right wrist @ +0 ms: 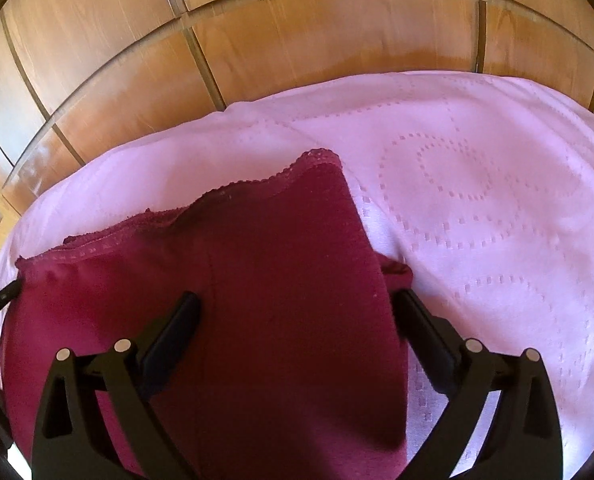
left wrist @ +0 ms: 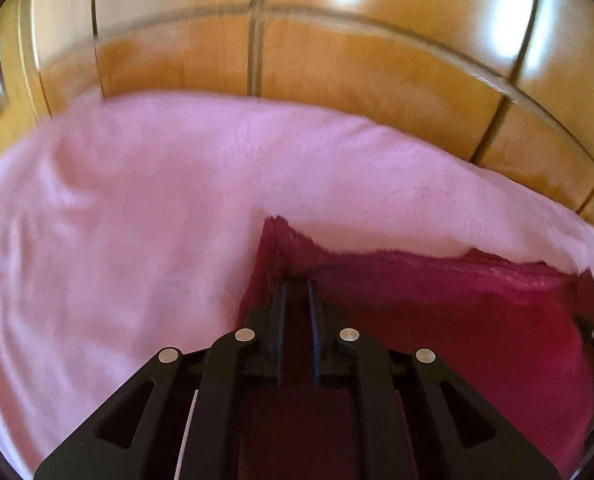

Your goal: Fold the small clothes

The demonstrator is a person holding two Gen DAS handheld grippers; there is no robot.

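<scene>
A small dark red garment (right wrist: 281,280) with a lace-trimmed edge lies on a pink bedspread (right wrist: 477,184). My right gripper (right wrist: 297,300) is open, its two fingers standing wide on either side of the garment's raised folded part. My left gripper (left wrist: 296,286) is shut on the red garment (left wrist: 437,320) at its left corner, the fingers nearly together with cloth between them. The left gripper's finger shows as a dark bar at the garment's left corner in the right wrist view (right wrist: 1,296). The left wrist view is blurred by motion.
The pink bedspread (left wrist: 137,220) covers the whole working surface. Behind it stands a wooden wardrobe (right wrist: 297,40) with panelled doors, also in the left wrist view (left wrist: 357,60). The bedspread's far edge runs just short of the wardrobe.
</scene>
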